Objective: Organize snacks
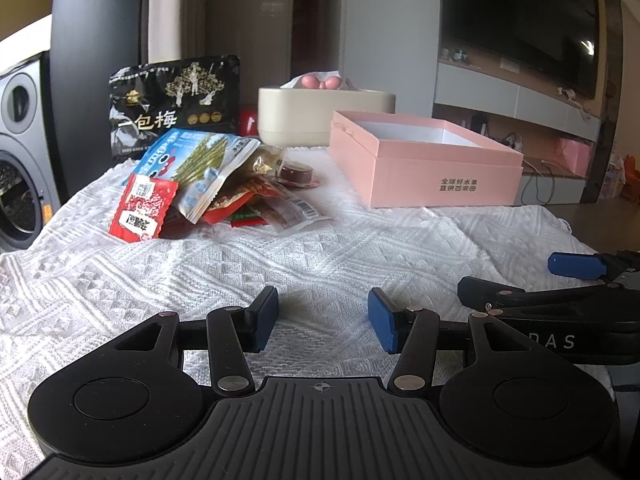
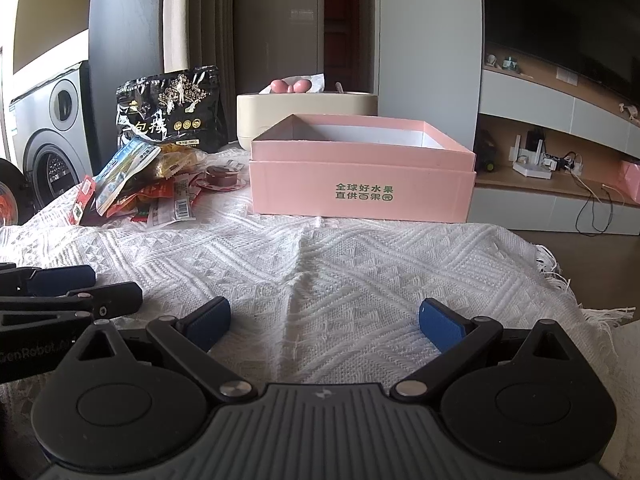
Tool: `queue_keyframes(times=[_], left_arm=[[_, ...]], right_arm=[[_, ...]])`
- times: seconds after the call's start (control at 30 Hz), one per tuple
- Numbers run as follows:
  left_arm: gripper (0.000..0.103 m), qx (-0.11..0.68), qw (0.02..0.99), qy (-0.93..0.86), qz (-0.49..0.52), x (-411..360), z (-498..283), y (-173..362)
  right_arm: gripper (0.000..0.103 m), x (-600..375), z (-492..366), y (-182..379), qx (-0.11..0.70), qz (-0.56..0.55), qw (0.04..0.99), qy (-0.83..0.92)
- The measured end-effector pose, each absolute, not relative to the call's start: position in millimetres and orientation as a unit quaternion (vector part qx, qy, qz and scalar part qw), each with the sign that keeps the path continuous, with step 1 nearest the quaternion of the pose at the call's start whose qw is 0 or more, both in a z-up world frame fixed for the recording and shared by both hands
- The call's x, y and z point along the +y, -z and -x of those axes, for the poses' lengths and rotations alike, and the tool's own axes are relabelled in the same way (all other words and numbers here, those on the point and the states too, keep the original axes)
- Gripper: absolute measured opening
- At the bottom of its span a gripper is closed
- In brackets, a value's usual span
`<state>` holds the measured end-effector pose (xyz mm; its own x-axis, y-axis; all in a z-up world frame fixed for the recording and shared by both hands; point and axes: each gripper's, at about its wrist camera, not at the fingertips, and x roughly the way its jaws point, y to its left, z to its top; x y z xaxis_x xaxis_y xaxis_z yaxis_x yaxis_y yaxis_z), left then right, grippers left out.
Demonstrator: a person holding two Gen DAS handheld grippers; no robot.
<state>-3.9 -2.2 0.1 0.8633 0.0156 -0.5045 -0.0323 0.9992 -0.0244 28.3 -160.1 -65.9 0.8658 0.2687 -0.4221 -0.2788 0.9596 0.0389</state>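
From the left wrist view, the left gripper (image 1: 323, 320) sits low in the frame with its blue pads spread and nothing between them, over a white knitted cloth (image 1: 280, 264) that covers the worktop. The snacks lie heaped at the middle left: a red packet (image 1: 142, 208) leans at the front, a blue and white packet (image 1: 208, 172) lies across the pile above it, and a clear wrapper with a barcode (image 1: 298, 212) sticks out to the right. A big black bag (image 1: 176, 104) stands upright behind them. An open pink box (image 1: 424, 160), empty as far as can be seen, stands at the middle right, well apart from the pile. A cream container (image 1: 324, 116) stands behind both.

These packets look light, thin and crinkly, so the film will likely slide and buckle. A crimped edge or a free corner, such as the red packet's upper edge, seems the safest hold. The black bag looks fuller and heavier; its top seam would suit.

From the right wrist view, the right gripper (image 2: 325, 326) is also spread and empty at the bottom of the frame. The box fills the centre, its rim facing the camera, with the pile at its left. A small dark jelly cup (image 2: 220, 178) lies between pile and box; it seems stiffer, so taking it across its sides should do.
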Motion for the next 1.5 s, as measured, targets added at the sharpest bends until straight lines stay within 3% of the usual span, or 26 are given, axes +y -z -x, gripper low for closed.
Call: queue_keyframes(times=[0.97, 1.3, 1.5], left_arm=[[0.056, 0.272, 0.962, -0.006, 0.029, 3.3, 1.5, -2.3], [0.053, 0.344, 0.934, 0.021, 0.097, 29.9, -23.6, -20.5], [0.051, 0.358, 0.928, 0.058, 0.082, 38.6, -29.9, -25.3]], right_arm=[[0.101, -158.5, -33.3, 63.4, 0.237, 0.023, 0.960, -0.145], [0.101, -158.6, -60.7, 43.7, 0.341, 0.047, 0.921, -0.184], [0.103, -156.3, -77.2, 36.6, 0.386, 0.070, 0.895, -0.212]])
